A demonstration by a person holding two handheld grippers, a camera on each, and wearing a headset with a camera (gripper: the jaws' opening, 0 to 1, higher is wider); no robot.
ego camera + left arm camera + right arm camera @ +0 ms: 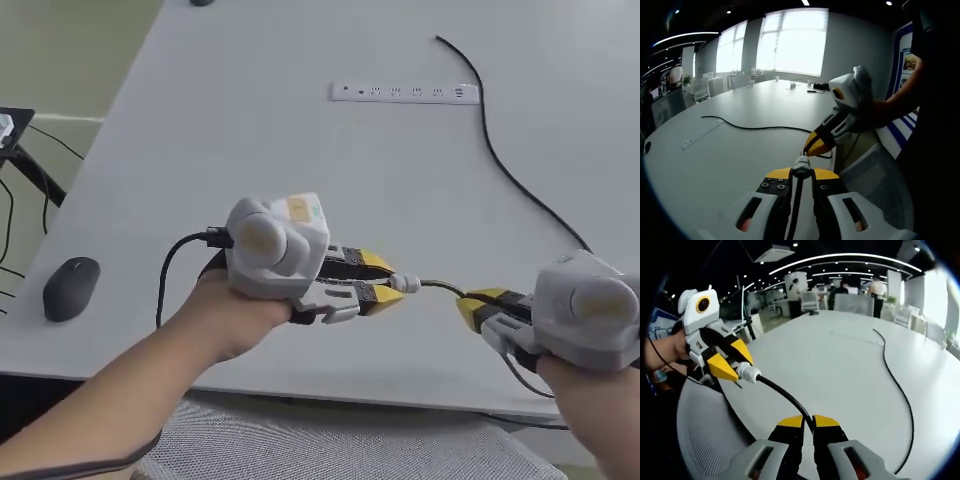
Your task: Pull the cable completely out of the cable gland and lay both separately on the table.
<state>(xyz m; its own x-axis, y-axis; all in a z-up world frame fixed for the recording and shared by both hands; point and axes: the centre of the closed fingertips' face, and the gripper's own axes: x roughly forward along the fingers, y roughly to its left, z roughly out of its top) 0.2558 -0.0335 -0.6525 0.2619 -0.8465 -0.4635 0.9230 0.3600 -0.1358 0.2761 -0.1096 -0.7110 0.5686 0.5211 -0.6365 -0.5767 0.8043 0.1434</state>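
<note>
Held in the air above the near edge of the table: white cable gland, pinched at the jaw tips of the left gripper. From its right end, black cable across a short gap into the right gripper, jaws pressed tight on it. Farther off, white power strip and loose black cord; dark mouse at near left.
</note>
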